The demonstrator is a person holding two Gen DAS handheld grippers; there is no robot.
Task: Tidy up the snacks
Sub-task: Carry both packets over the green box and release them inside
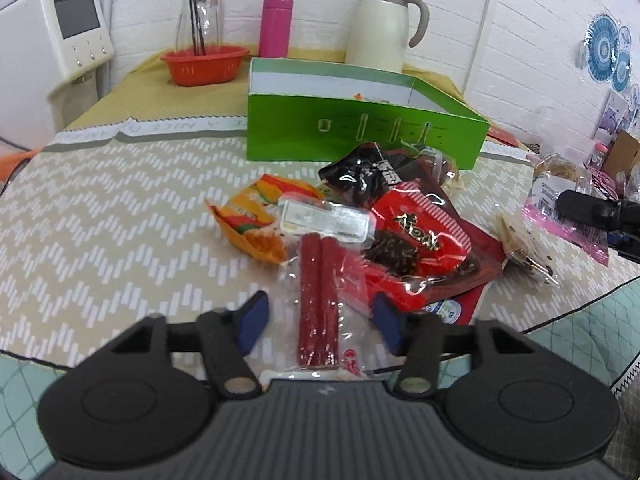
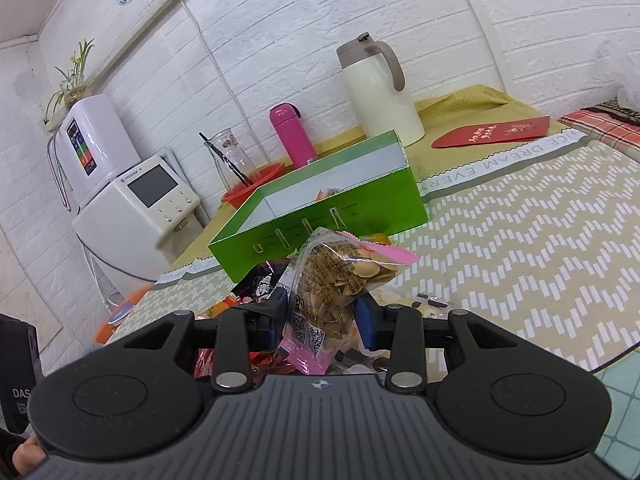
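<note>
A clear pack of two red sausage sticks (image 1: pixel 319 300) lies on the patterned cloth between the blue pads of my left gripper (image 1: pixel 320 320), which stands open around it without pressing it. Behind it is a pile of snacks: an orange packet (image 1: pixel 250 216), a red packet (image 1: pixel 420 236) and a black packet (image 1: pixel 360 176). The open green box (image 1: pixel 360 132) stands beyond the pile. My right gripper (image 2: pixel 322 320) is shut on a pink-edged clear bag of seeds (image 2: pixel 340 276) and holds it up in front of the green box (image 2: pixel 320 220).
At the back stand an orange basket (image 1: pixel 204 64) with a glass carafe, a pink bottle (image 1: pixel 275 24) and a cream jug (image 1: pixel 384 28). A white appliance (image 1: pixel 48 48) is off the table's left. A red envelope (image 2: pixel 492 132) lies at the far right.
</note>
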